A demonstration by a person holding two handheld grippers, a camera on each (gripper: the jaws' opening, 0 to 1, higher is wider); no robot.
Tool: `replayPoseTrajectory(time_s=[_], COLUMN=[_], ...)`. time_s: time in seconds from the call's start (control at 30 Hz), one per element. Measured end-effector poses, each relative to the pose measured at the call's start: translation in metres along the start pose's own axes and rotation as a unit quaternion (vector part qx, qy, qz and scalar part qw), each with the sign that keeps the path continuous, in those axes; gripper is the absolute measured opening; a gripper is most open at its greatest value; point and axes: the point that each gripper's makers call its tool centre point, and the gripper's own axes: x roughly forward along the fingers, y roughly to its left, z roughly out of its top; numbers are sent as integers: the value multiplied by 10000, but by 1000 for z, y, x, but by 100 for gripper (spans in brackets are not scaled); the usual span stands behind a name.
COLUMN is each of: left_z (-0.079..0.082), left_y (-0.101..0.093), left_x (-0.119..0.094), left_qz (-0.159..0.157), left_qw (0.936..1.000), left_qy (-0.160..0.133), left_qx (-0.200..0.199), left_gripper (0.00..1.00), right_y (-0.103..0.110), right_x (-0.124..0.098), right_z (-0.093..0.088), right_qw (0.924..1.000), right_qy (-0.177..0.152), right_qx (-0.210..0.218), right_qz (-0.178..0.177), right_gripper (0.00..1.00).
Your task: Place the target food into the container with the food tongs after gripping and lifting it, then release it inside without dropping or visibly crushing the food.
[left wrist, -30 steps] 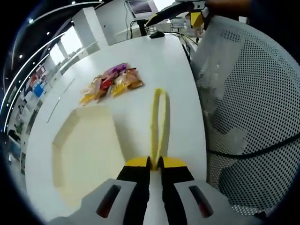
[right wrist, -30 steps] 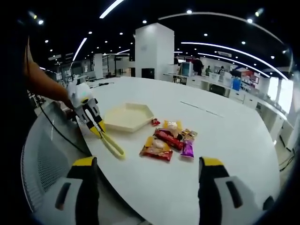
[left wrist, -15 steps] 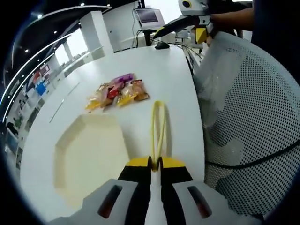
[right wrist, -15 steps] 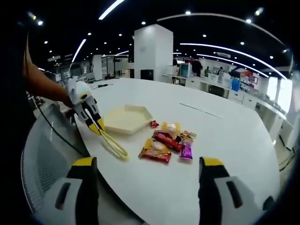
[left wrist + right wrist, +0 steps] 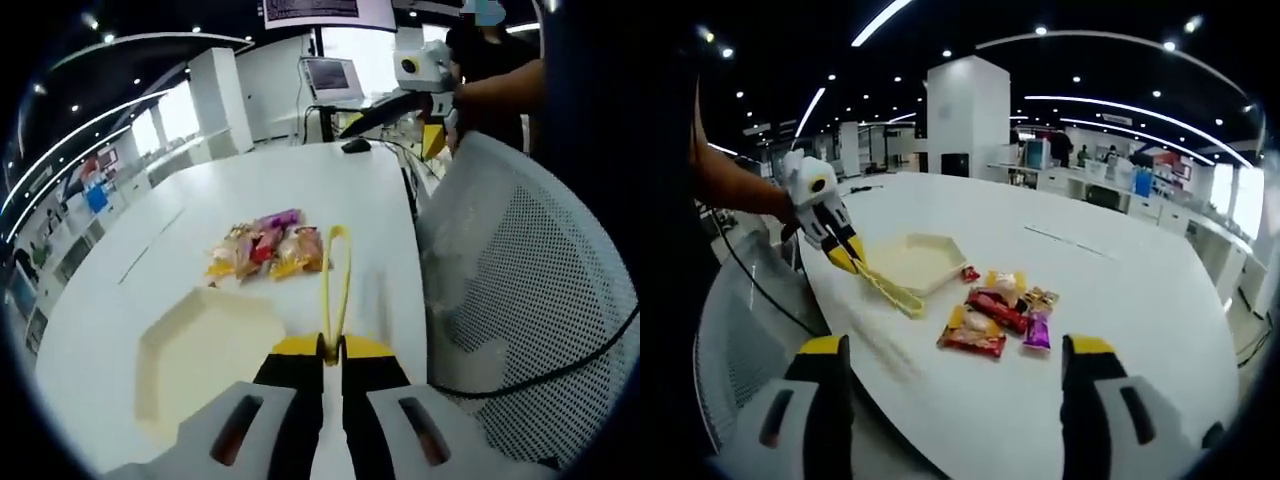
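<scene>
- In the left gripper view, the left gripper (image 5: 331, 352) is clenched on the handle end of a pair of slender yellow food tongs (image 5: 335, 285), its yellow-tipped black jaws pressed close together around them.
- The tongs reach forward from the jaws above the round white table (image 5: 360, 190); their two thin arms join in a rounded loop at the far end, which lies just beside the pile of wrapped snacks.
- To the left of the tongs sits the shallow cream hexagonal tray (image 5: 200, 345), resting on the table with nothing visible inside it.
- Beyond the tray lies the cluster of small wrapped snack packets (image 5: 265, 250) in yellow, orange, red and purple (the task's food, on the table and outside the tray).
- A white perforated mesh chair back (image 5: 530, 290) rises along the table's right edge in the same view, with a black cable hanging across it.
- Farther off, the right gripper shows in a person's hand, with a monitor behind it.
- In the right gripper view, the right gripper (image 5: 952, 400) stands released, its two yellow-capped jaws wide apart with nothing between them.
- Past those jaws lie the snack packets (image 5: 995, 310), a red-and-yellow one nearest, a purple one to its right.
- Behind them sits the tray (image 5: 915, 262), and the tongs (image 5: 885, 290) slant down over its near edge from the left gripper (image 5: 845, 255), held by a bare forearm (image 5: 735, 185).
</scene>
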Motion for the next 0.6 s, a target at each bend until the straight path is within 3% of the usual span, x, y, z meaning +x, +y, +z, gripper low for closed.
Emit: replayPoseTrajectory(time_s=[0.13,0.33,0.6], left_z=[24,67,100], left_y=[4,24,35], left_x=[-10,-38,-76], left_qz=[-77,65,11], left_qw=[9988,9950,9917], left_qy=[-415,-956,-1268], left_qx=[-235,-283,-226], left_gripper=[0,0,0], right_y=[-3,-2,0], right_x=[-3,-6,-7], right_z=[23,61,101], right_qw=[9996,9984,9958], right_qy=[-234,-487,-605], right_qx=[118,-48,-387], right_qz=[116,286,576], right_gripper=[85,83,74])
